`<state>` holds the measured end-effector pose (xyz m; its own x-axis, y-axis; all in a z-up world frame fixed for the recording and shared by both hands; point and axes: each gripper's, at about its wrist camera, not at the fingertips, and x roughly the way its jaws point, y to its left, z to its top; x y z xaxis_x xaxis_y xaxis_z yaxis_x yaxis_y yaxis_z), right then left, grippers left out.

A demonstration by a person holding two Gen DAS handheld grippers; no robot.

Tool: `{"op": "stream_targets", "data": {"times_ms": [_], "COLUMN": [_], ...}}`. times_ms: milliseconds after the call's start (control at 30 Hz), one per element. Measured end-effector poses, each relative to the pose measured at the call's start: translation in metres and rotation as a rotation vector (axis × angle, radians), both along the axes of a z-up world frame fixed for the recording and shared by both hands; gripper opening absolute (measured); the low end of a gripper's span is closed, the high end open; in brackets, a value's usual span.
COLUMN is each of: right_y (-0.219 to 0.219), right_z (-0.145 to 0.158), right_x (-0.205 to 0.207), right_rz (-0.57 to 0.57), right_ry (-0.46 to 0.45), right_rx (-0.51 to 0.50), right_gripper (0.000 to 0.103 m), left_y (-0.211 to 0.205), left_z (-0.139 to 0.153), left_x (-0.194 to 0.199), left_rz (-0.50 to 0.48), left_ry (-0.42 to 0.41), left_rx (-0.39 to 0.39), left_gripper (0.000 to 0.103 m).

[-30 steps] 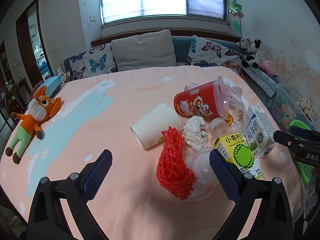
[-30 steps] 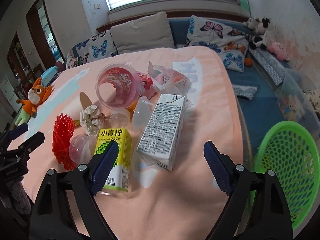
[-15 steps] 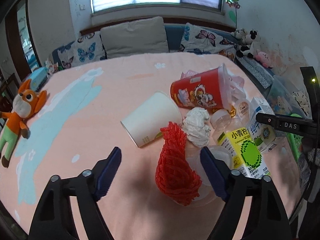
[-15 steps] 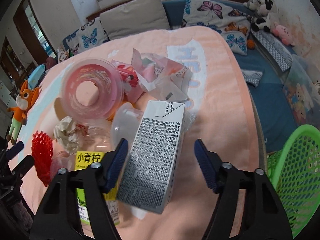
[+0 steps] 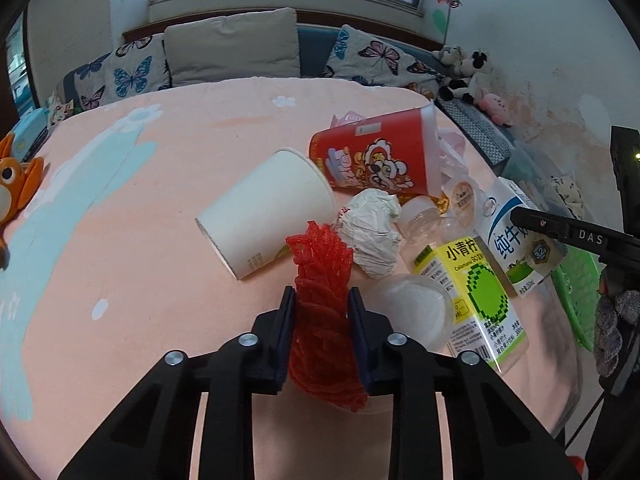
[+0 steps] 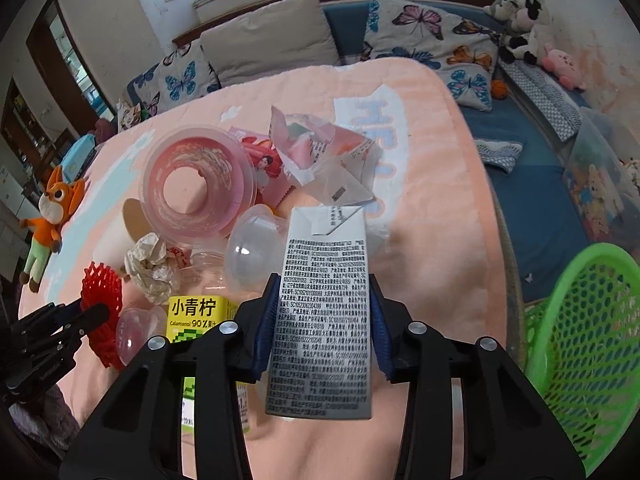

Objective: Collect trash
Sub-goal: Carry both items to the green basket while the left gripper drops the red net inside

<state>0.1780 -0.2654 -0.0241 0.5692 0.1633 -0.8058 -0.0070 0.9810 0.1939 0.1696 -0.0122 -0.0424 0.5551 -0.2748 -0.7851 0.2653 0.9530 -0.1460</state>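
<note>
Trash lies on a pink bedspread [image 5: 160, 288]. My left gripper [image 5: 321, 304] is shut on a red foam fruit net [image 5: 320, 264], which also shows in the right wrist view [image 6: 102, 288]. My right gripper [image 6: 322, 292] is shut on a grey-and-white milk carton [image 6: 324, 304], also seen in the left wrist view [image 5: 508, 236]. Around them lie a white paper cup [image 5: 268, 212], a red printed cup [image 5: 372, 160], a crumpled paper ball [image 5: 372, 232], a yellow-green juice carton [image 5: 476, 292] and clear plastic lids [image 5: 412, 312]. A green mesh basket [image 6: 584, 344] stands to the right, off the bed.
A torn pink-and-white wrapper [image 6: 320, 156] lies behind the milk carton. An orange fox plush [image 6: 50, 216] sits at the bed's left edge. Butterfly pillows [image 5: 132, 76] line the headboard. Plush toys [image 6: 524, 24] and a clear storage bin [image 6: 600, 188] are at the right.
Both grippers have moved forward and closed: the left onto the red foam net, the right onto the milk carton. The other trash has not moved.
</note>
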Motion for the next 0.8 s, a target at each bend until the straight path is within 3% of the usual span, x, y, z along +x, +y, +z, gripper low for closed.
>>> {"op": "stream_targets", "data": {"times_ms": [300,567,800], "right_y": [-0.004,-0.011,-0.04], "right_z": [0.011,0.026,0.043], "right_x": [-0.03,-0.066,-0.099], "right_rz": [-0.089,-0.136,-0.142], "right_ry": [-0.021,-0.076,-0.12], "right_rx": [0.036,0.042,0.015], "right_gripper": [0.041,0.041,0.041], "left_y": [0.009,0.015,-0.025], "left_z": [0.019,0.051,0.074], "left_x": [-0.007,-0.021,-0.043], "left_rz": [-0.081,-0.106,-0.178], "left_ry": [-0.036,-0.123,-0.153], "left_rx": [-0.01,-0.009,-0.056], "left_gripper": [0.019,0.019,0.019]}}
